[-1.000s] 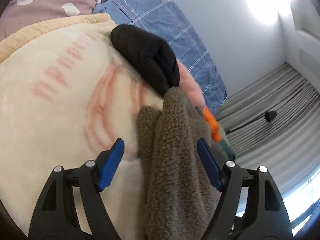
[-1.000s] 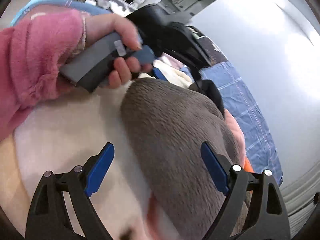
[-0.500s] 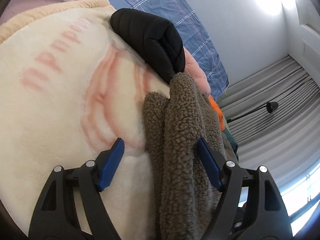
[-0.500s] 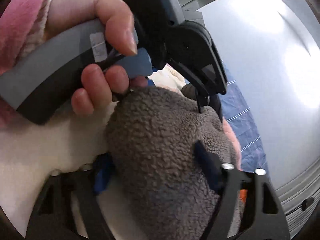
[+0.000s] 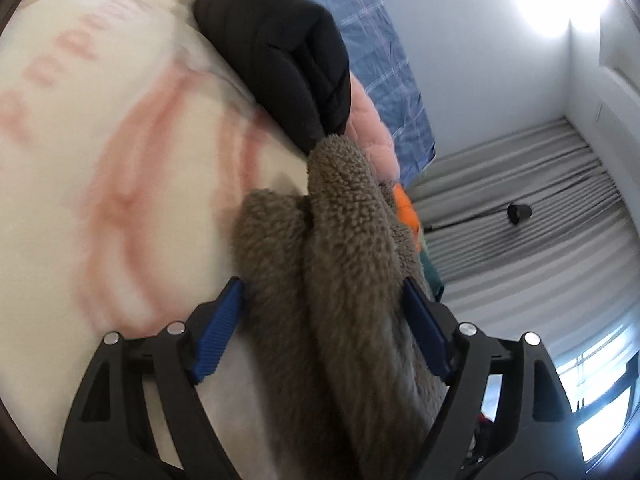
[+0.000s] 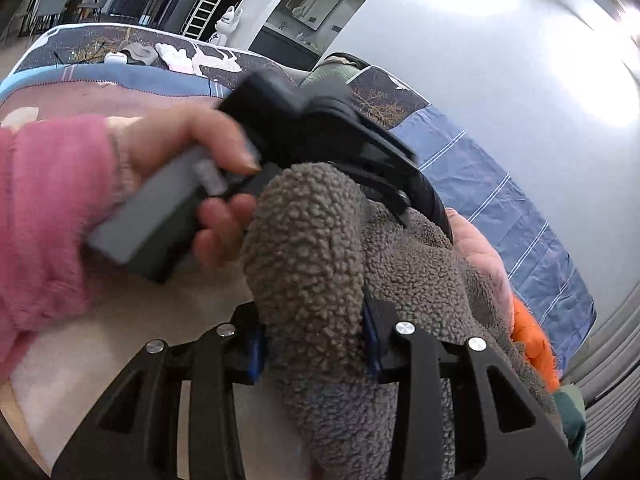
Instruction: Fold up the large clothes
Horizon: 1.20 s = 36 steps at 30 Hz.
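My right tongs [image 6: 314, 346] are pinched tight on a thick fold of the grey-brown fleece garment [image 6: 320, 248], the blue pads almost buried in the pile on either side of it. My left tongs [image 5: 320, 328] stand wide, the fleece [image 5: 340, 280] running up between the two blue pads; it brushes the right-hand pad, though I cannot tell whether it touches the left-hand one, since the view there is a little blurred. The fleece lies bunched on the cream blanket [image 5: 100, 160] with its pink lettering and rings, spread over the bed. Just beyond the fleece sits a folded black quilted jacket [image 5: 280, 52], touching its far tip, and beside that a pink garment [image 5: 372, 136] and something orange [image 5: 406, 208]. Past them lies a blue checked sheet [image 5: 384, 52], then grey curtains [image 5: 520, 208]. From the right wrist view I see my left hand [image 6: 192, 168] in its pink sleeve [image 6: 48, 216], gripping the grey handle [image 6: 160, 216] right against the fleece.
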Tool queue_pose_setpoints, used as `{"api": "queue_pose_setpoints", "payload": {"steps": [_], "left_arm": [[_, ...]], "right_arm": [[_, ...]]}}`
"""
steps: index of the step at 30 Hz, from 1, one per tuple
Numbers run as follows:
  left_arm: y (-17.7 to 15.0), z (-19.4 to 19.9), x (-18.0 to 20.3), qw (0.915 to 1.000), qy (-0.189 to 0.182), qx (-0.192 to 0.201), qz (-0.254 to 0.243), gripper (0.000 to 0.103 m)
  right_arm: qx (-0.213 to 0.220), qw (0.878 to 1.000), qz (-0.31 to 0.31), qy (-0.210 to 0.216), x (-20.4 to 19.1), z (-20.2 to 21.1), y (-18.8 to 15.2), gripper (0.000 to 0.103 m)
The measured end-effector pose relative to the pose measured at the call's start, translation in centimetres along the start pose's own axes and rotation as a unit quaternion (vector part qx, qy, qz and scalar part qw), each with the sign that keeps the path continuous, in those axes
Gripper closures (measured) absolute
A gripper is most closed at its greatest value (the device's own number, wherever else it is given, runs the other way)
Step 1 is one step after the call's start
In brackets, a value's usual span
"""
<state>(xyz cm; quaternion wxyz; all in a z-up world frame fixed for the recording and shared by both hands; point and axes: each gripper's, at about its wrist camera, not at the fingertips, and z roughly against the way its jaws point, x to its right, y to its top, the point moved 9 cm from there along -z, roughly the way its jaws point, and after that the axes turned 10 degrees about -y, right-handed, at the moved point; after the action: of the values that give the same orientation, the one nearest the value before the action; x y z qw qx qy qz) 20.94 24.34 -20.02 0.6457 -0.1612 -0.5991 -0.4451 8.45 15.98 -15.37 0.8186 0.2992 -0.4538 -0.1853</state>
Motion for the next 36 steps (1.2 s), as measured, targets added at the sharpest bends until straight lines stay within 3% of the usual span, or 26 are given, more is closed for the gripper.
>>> {"api": "queue_pose_setpoints", "payload": {"steps": [2,5,12,18,22,25,27,31,33,34,35,36], "left_arm": [[0.1,-1.3,0.1,0.9996,0.022,-0.014,-0.01,0.057],[0.5,-1.7,1.3,0.9996,0.019,-0.012,-0.02,0.071],[1.5,-2.9,12.0,0.9923,0.014,-0.006,-0.123,0.073],[-0.2,-8.2,21.0,0.978,0.042,-0.045,-0.2,0.073],[-2.0,-13.9,25.3,0.9649,0.073,-0.075,-0.241,0.073],[-4.8,-19.9,28.4,0.9476,0.102,-0.105,-0.284,0.073],[-6.3,-22.9,29.4,0.9362,0.116,-0.123,-0.308,0.073],[-10.4,-29.8,30.9,0.9045,0.152,-0.167,-0.362,0.072],[-13.3,-33.9,30.8,0.8801,0.173,-0.194,-0.397,0.07],[-14.2,-35.2,30.6,0.8718,0.18,-0.204,-0.408,0.068],[-15.9,-37.3,29.8,0.8574,0.192,-0.221,-0.423,0.065],[-16.9,-38.4,29.0,0.8493,0.199,-0.231,-0.431,0.064]], "right_arm": [[0.001,1.0,-0.011,0.005,0.1,0.8,0.2,0.065],[-0.001,0.999,-0.047,0.017,0.6,1.7,0.2,0.065],[0.044,0.99,-0.134,-0.001,6.1,5.9,1.6,0.066],[0.064,0.963,-0.262,-0.002,14.3,9.9,0.0,0.066],[0.068,0.932,-0.357,0.004,19.9,12.1,-3.6,0.067],[0.071,0.906,-0.418,-0.007,23.5,13.6,-7.3,0.068],[0.072,0.881,-0.467,-0.01,26.2,14.8,-10.4,0.068],[0.065,0.833,-0.549,-0.007,29.8,16.5,-16.6,0.069],[0.055,0.805,-0.591,0.003,30.9,17.2,-20.1,0.069],[0.045,0.785,-0.617,0.011,31.4,17.4,-22.4,0.069],[0.035,0.772,-0.634,0.016,31.6,17.5,-24.3,0.069],[0.025,0.759,-0.65,0.02,31.6,17.4,-25.9,0.069]]}}
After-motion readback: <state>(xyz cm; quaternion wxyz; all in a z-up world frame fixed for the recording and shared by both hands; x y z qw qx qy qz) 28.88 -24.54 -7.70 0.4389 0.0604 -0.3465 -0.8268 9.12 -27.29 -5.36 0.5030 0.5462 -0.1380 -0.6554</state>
